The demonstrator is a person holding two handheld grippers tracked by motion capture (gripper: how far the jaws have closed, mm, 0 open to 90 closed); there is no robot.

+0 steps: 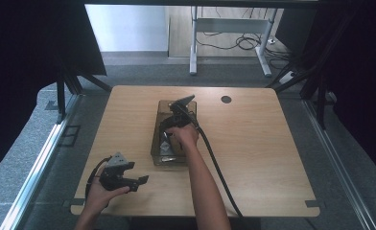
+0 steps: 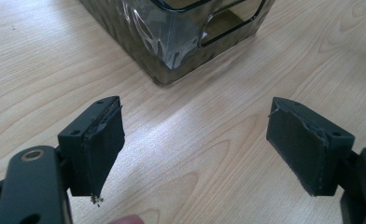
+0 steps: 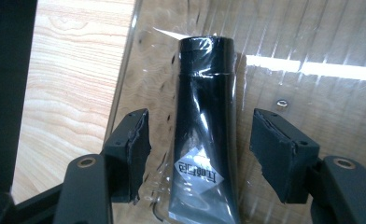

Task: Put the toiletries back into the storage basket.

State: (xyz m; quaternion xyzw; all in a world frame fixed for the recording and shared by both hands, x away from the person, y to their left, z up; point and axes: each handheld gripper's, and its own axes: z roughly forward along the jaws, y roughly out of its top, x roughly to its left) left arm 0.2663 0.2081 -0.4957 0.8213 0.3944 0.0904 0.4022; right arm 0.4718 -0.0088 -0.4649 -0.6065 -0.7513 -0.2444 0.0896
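Lying in smoky bin (image 3: 125, 84), black tube (image 3: 204, 121), label unreadable, right claw (image 3: 200, 154) apart, left claw (image 2: 195, 154) apart.

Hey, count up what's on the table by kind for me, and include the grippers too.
Smoky see-through bin: 1
Black tube in clear wrap, lying in the bin: 1
Hand-held grippers, left gripper and right gripper: 2
Total: 4
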